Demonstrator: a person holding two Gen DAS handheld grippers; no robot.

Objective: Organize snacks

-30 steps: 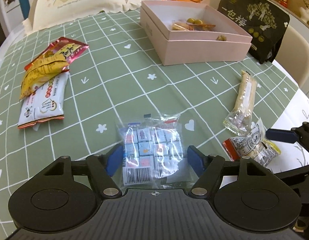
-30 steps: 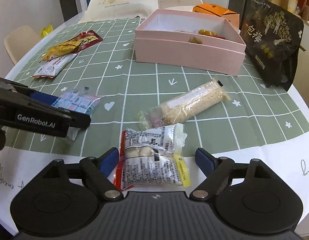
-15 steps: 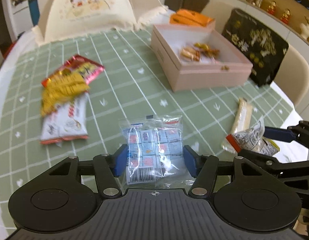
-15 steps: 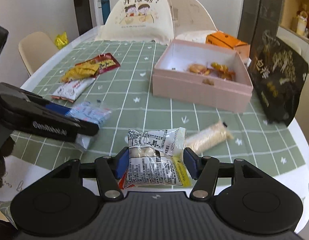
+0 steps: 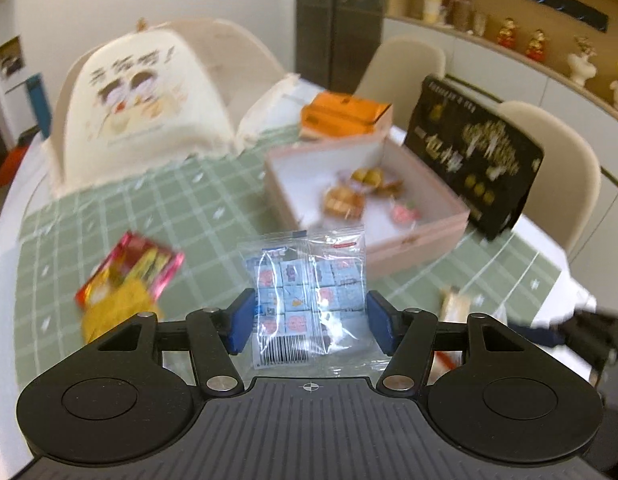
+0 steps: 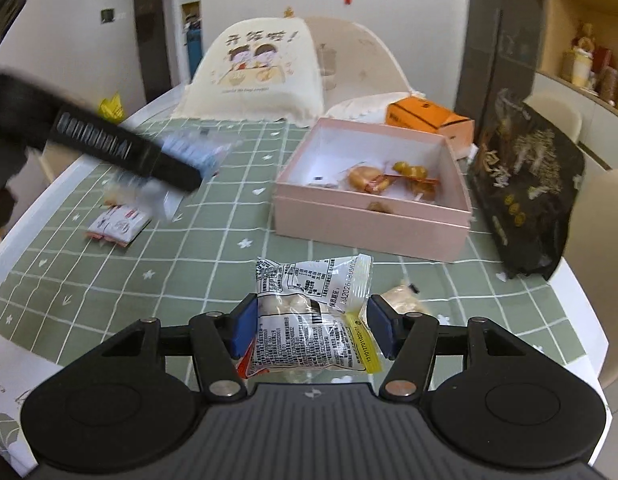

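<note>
Both packets have left the green checked tablecloth [image 6: 213,256]: your left gripper [image 5: 309,320] clamps the clear bag of blue candy cubes [image 5: 305,292], your right gripper [image 6: 311,328] the printed clear snack packet [image 6: 309,320], ready for the pink cardboard box [image 6: 373,220].

Clear candy packet [image 5: 307,300] and printed snack packet [image 6: 311,320] held aloft

Right gripper [image 6: 311,326] clamps a clear snack pack [image 6: 309,320], blue pads pressing both sides, the pack lifted off the green checked cloth [image 6: 213,264]. Behind it a beige bar [image 6: 403,298] lies on the cloth. Ahead sits the open pink box [image 6: 369,224], a few wrapped sweets inside. A black bag [image 6: 529,184] leans to its right, an orange box [image 6: 429,118] behind. At upper left the left gripper [image 6: 165,160], blurred, carries a clear packet [image 6: 197,150] above a white packet [image 6: 119,228].
</note>
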